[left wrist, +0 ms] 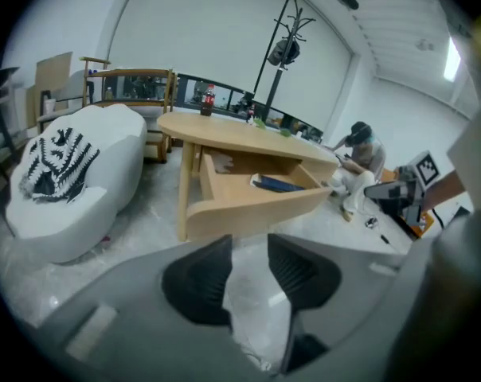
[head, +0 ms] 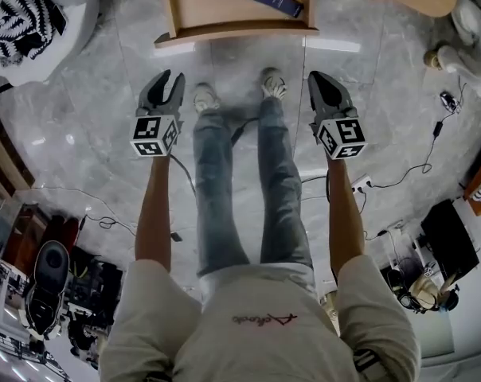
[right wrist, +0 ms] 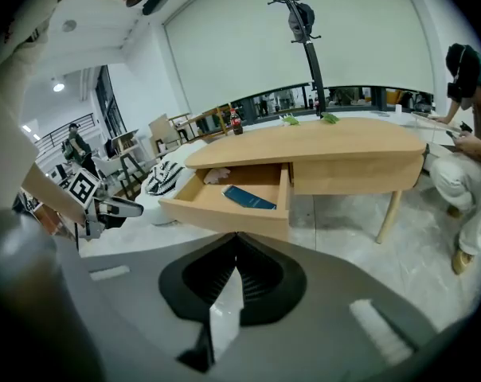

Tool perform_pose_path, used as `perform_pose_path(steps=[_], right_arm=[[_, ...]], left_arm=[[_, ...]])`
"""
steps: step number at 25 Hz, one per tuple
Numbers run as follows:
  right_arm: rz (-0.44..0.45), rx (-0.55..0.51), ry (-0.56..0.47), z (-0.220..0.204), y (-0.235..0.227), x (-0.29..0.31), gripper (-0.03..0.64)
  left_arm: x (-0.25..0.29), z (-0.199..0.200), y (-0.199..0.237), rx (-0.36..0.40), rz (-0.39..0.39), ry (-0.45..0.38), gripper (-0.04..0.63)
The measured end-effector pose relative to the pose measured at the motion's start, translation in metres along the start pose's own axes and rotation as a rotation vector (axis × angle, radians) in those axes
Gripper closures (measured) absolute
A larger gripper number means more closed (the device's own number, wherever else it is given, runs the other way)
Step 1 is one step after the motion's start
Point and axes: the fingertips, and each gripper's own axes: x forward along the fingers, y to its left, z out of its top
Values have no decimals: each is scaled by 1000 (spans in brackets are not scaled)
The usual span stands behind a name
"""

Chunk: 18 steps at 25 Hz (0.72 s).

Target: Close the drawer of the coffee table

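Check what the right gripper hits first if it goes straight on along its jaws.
Probably the front panel of the open light wooden drawer, which sits straight beyond the tips of the right gripper in its own view. Depth unclear; the grey marble floor could come first.

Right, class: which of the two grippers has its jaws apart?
The left gripper: the floor shows through the gap between its jaws, and nothing is in it. The right gripper has its jaws meeting at the tips.

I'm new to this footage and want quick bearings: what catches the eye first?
The drawer stands wide open straight ahead, a flat blue object lying inside. The left tongs, open, and the right tongs, shut, hover empty short of it. Zebra-striped fabric lies far left.
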Motion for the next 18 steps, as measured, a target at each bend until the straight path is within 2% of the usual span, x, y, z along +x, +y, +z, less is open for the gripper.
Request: perform_pose_path(steps=[2, 5, 7, 9, 10, 12, 13, 16, 18], right_arm=[[-5, 2, 0, -9, -9, 13, 610], [-14, 5, 8, -22, -23, 32, 529], [-20, 5, 13, -28, -31, 45, 455], [-23, 5, 23, -34, -38, 60, 358], [-24, 0, 30, -36, -42, 67, 345], [-29, -18, 46, -35, -49, 82, 311], [-32, -30, 52, -33, -52, 87, 311], [-55, -60, 65, -28, -61, 100, 309], [-64, -61, 65, -23, -64, 107, 305]], left_arm=[[13, -7, 10, 5, 19, 0, 440], [32, -16, 23, 3, 46, 3, 355], [43, -19, 31, 1, 64, 1, 301], [52, -19, 40, 7, 79, 1, 280], [58, -17, 44, 12, 82, 1, 256], [68, -11, 49, 27, 82, -2, 248], [72, -8, 51, 37, 84, 0, 233], [71, -12, 52, 59, 101, 9, 253], [70, -18, 56, 45, 118, 15, 228]])
